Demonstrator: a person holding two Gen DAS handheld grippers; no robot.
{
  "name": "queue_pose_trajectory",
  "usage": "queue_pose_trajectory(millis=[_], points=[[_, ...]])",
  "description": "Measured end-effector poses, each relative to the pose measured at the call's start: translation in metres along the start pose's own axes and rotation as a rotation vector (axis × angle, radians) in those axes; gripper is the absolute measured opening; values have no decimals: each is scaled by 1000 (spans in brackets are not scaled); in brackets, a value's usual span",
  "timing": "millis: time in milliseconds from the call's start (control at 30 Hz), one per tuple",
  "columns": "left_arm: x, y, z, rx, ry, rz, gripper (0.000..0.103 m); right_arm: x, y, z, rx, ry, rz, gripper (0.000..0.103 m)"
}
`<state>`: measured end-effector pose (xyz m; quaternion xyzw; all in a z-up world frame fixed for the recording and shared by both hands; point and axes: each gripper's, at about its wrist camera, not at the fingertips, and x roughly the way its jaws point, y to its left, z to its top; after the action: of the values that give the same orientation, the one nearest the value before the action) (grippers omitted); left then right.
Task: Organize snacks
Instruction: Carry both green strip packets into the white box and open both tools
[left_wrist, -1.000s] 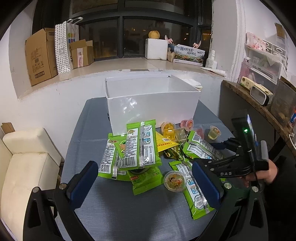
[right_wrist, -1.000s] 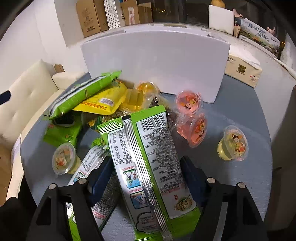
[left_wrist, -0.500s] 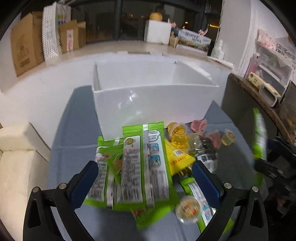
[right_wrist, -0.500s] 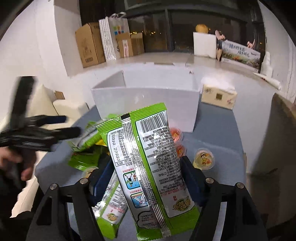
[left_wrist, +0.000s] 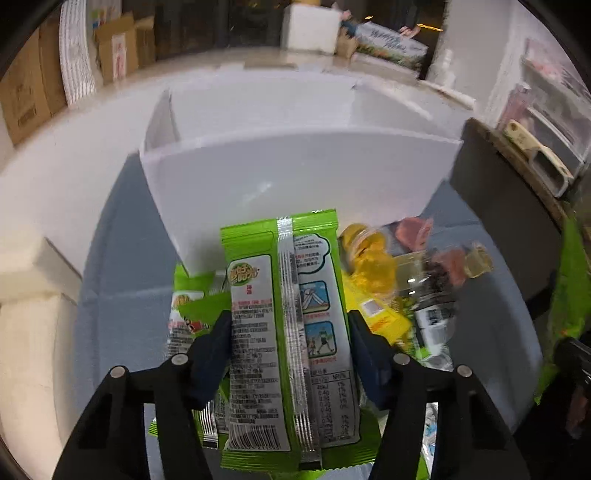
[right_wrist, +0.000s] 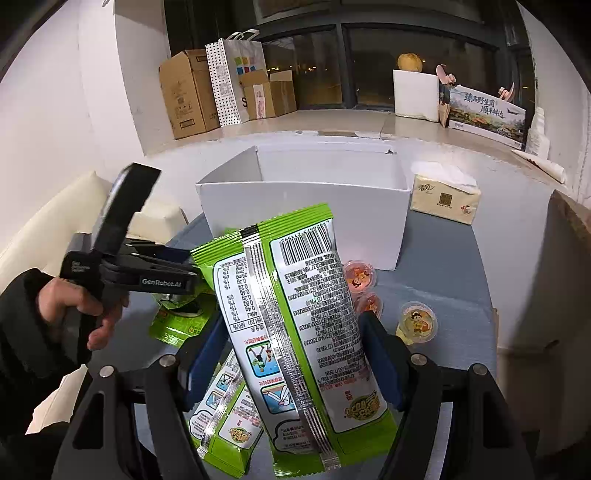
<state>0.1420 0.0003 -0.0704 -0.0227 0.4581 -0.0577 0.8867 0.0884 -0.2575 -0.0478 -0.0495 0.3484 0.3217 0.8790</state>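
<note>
A white open box (left_wrist: 295, 173) stands at the back of the grey table; it also shows in the right wrist view (right_wrist: 306, 218). My left gripper (left_wrist: 290, 347) is shut on a green snack packet (left_wrist: 288, 332) over the snack pile. My right gripper (right_wrist: 291, 350) is shut on another green snack packet (right_wrist: 295, 325), held up in front of the box. A second green packet (right_wrist: 221, 417) lies under it. Jelly cups (right_wrist: 360, 277) and a yellow one (right_wrist: 417, 321) sit on the table. Yellow packets and cups (left_wrist: 373, 273) lie right of my left gripper.
A tissue pack (right_wrist: 445, 197) lies right of the box. Cardboard boxes (right_wrist: 186, 92) and a paper bag (right_wrist: 236, 77) stand on the window ledge. A cream sofa (left_wrist: 33, 295) is at the left. A dark shelf (left_wrist: 517, 173) stands at the right.
My left gripper moved forward and down and closed on a green packet in the pile. My right gripper lifted its green packet off the table and higher, facing the box.
</note>
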Motion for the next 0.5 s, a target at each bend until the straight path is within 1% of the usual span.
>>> queue_pose_trajectory(millis=[67, 100, 200, 233, 300, 333, 367, 400, 433, 500], points=[[-20, -4, 0, 4, -61, 5, 65, -3, 0, 3, 3, -11, -1, 77], [-35, -7, 0, 9, -110, 5, 65, -5, 0, 5, 3, -20, -5, 77], [-72, -11, 10, 33, -257, 55, 65, -8, 1, 18, -6, -48, -19, 77], [-79, -11, 16, 29, -284, 66, 65, -9, 0, 29, -8, -60, -31, 77], [-85, -5, 38, 7, -313, 60, 65, -9, -4, 51, -5, -97, -33, 77], [-86, -3, 49, 1, -313, 60, 65, -7, -9, 70, 12, -120, -12, 77], [-84, -3, 60, -1, -315, 75, 65, -5, -12, 80, 24, -130, -1, 77], [-81, -4, 72, -4, -326, 97, 65, 3, -20, 100, 53, -139, 5, 77], [-77, -1, 84, -9, -328, 98, 65, 10, -25, 113, 70, -139, 9, 77], [-67, 5, 105, -35, -311, 76, 65, 31, -40, 147, 124, -138, 22, 77]])
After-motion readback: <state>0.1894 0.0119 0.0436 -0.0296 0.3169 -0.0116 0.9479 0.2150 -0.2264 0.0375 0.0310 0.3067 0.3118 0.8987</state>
